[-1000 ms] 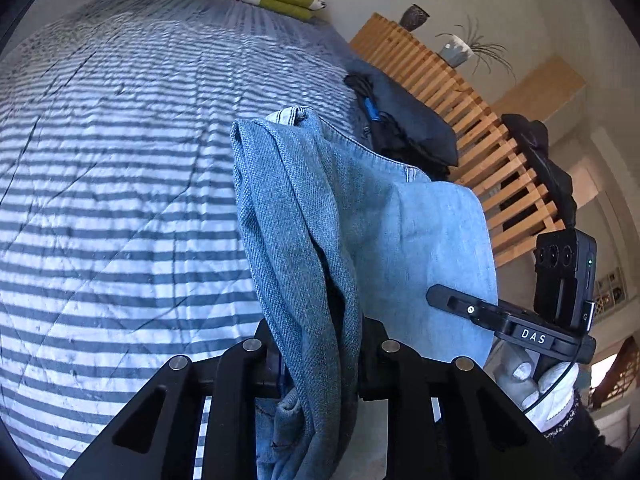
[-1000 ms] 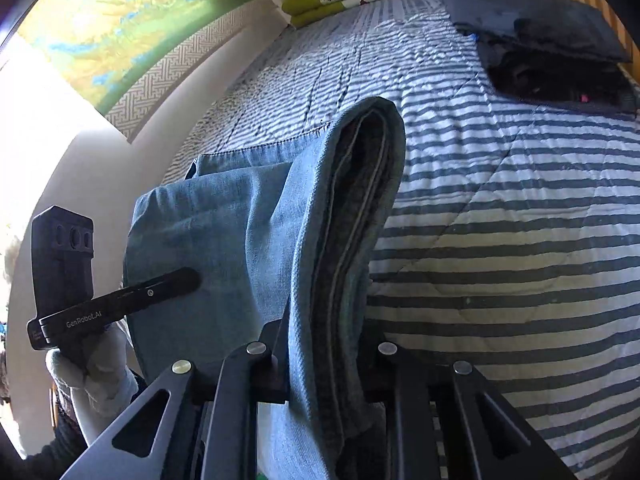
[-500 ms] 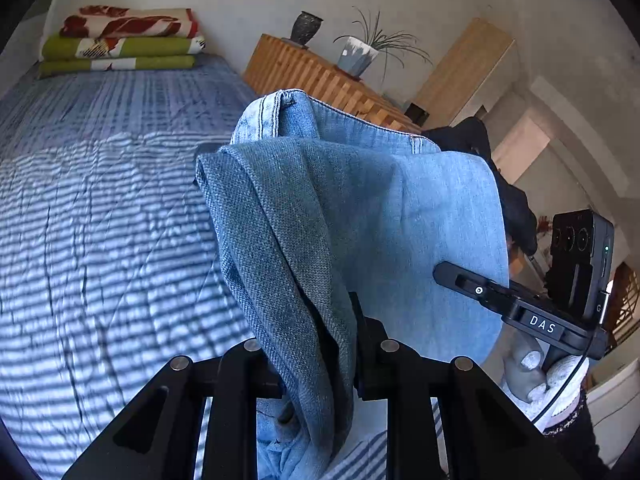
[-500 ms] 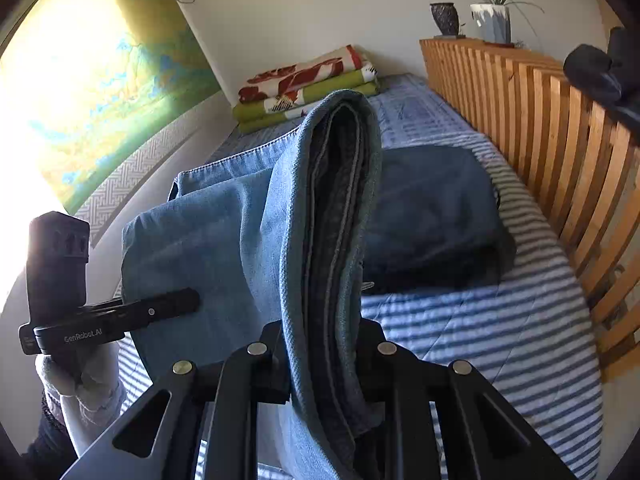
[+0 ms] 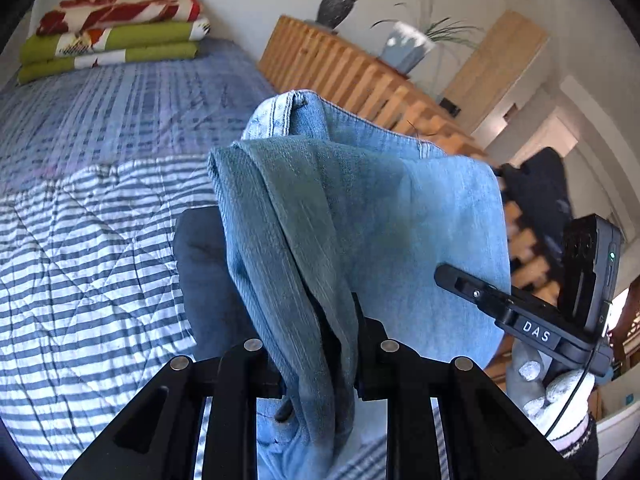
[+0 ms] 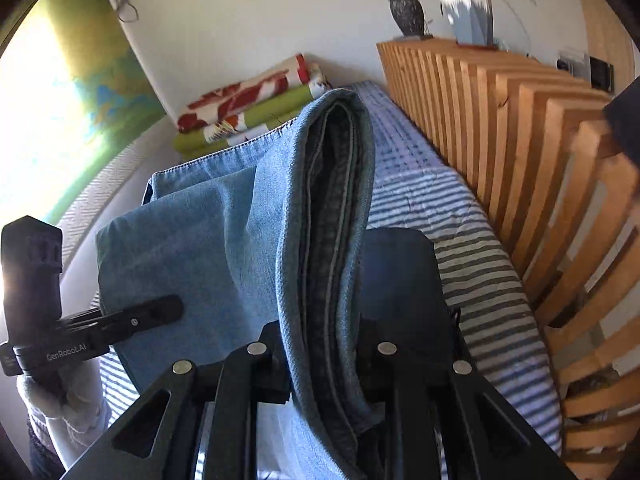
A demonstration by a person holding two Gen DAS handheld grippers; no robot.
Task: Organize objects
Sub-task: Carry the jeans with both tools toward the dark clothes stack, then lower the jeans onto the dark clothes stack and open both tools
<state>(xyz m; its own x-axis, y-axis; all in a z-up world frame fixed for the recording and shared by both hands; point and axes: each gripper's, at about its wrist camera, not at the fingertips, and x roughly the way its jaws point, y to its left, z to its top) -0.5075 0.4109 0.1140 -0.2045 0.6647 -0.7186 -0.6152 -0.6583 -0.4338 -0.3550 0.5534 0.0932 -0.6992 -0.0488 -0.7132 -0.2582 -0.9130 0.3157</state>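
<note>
A folded pair of light-blue jeans [image 5: 380, 216] hangs in the air between both grippers. My left gripper [image 5: 320, 336] is shut on one folded edge. My right gripper [image 6: 324, 344] is shut on the opposite edge of the jeans [image 6: 208, 248]. Each view shows the other tool in a gloved hand: one right finger [image 5: 460, 286] lies on the denim, and so does one left finger [image 6: 156, 316]. A dark navy folded garment [image 5: 204, 280] [image 6: 404, 276] lies on the striped bedspread [image 5: 80, 264] right below the jeans. The pads are hidden by cloth.
A wooden slatted partition [image 6: 520, 148] [image 5: 352, 76] runs along the bed's right side, with a vase [image 6: 406, 14] and a potted plant [image 6: 468, 16] on top. Folded red, white and green blankets [image 5: 112, 36] [image 6: 248, 116] are stacked at the bed's far end. A map hangs on the wall [image 6: 80, 92].
Both grippers have carried the jeans across the bed towards the wooden partition and a little upward. The dark folded garment now sits directly beneath them. Both grips are unchanged.
</note>
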